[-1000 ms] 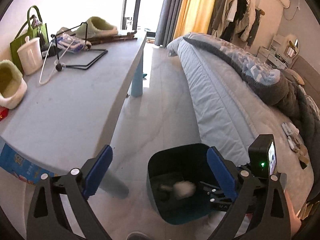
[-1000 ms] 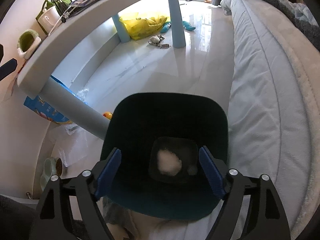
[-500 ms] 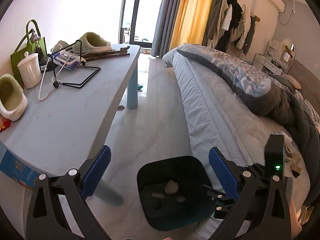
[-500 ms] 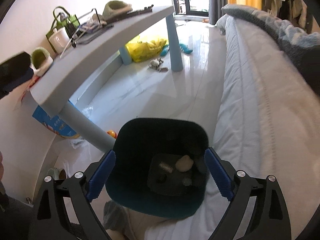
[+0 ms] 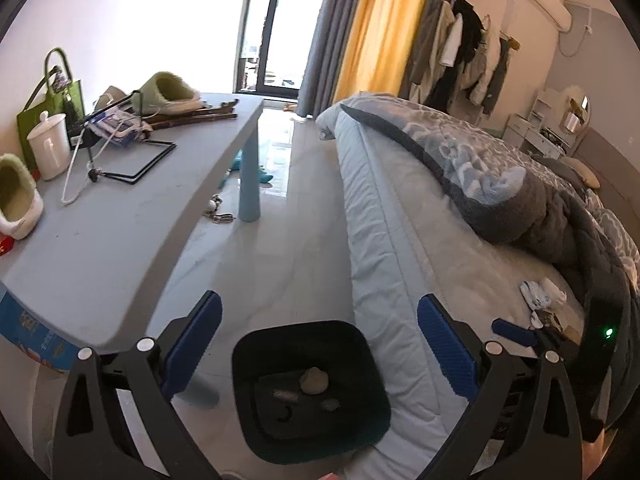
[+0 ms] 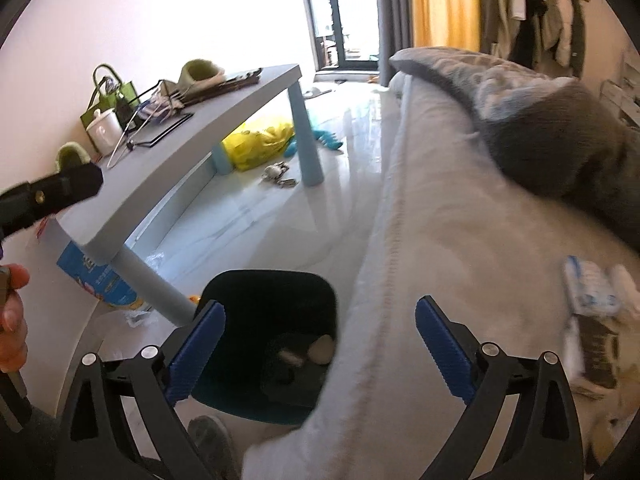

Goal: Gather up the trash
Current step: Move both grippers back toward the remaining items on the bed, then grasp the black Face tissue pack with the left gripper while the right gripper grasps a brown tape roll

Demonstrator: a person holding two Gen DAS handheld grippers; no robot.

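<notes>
Both tongs angle downward, empty; left tongs (image 5: 318, 344) gape wide, right tongs (image 6: 320, 346) just finished spreading. Below them, dark bin (image 5: 308, 390) holds a crumpled pale wad (image 5: 314, 380).

No legible text. Blue box (image 5: 28, 334) under the table (image 5: 120, 240) carries printing, too small and blurred to read. Packet (image 6: 586, 286) on the bed (image 6: 460, 260): blue markings, unreadable.

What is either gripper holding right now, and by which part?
Nothing. The left gripper and right gripper are both open and empty; the right's jaws have just been opening. The wad lies in the bin.
</notes>
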